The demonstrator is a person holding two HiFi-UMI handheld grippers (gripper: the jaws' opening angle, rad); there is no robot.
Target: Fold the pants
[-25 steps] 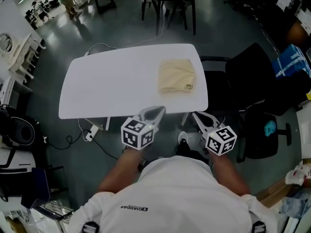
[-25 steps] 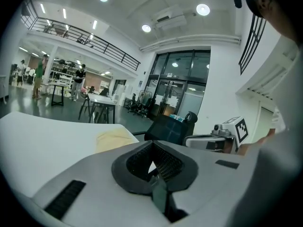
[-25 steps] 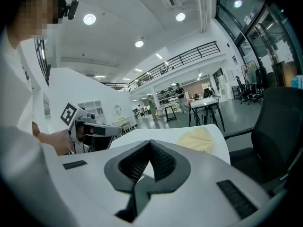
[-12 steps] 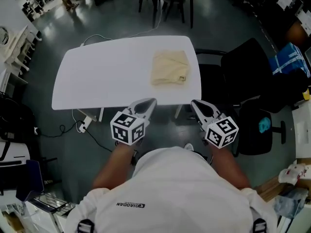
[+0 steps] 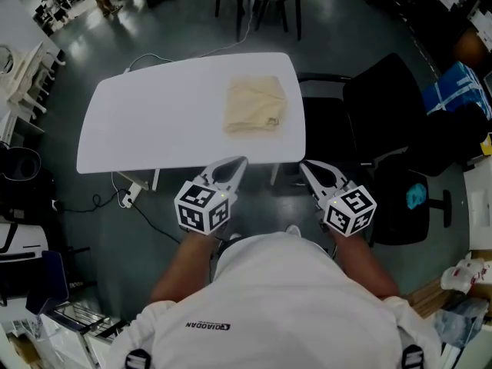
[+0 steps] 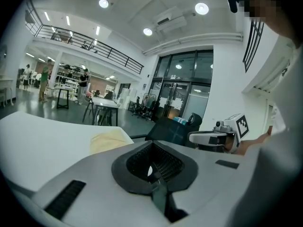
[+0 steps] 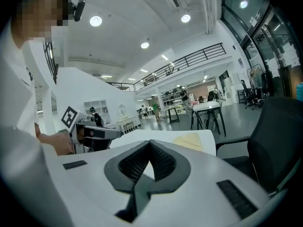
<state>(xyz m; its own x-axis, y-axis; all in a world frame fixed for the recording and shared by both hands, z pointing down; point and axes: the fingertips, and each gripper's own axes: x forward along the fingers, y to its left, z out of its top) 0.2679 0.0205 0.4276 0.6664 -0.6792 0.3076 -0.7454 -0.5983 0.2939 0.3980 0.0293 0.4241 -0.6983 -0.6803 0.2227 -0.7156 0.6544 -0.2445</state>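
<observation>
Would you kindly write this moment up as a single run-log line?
pants: folded, lying on white table | left gripper: shut, empty, clear of pants | right gripper: shut, empty, clear of pants

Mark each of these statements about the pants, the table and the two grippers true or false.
1. The pants lie folded on the white table. True.
2. The left gripper holds the pants. False: its jaws are shut on nothing, short of the table's near edge.
3. The right gripper is shut and empty. True.
4. The pants lie at the table's left end. False: they lie near its right end, by the black chair.
</observation>
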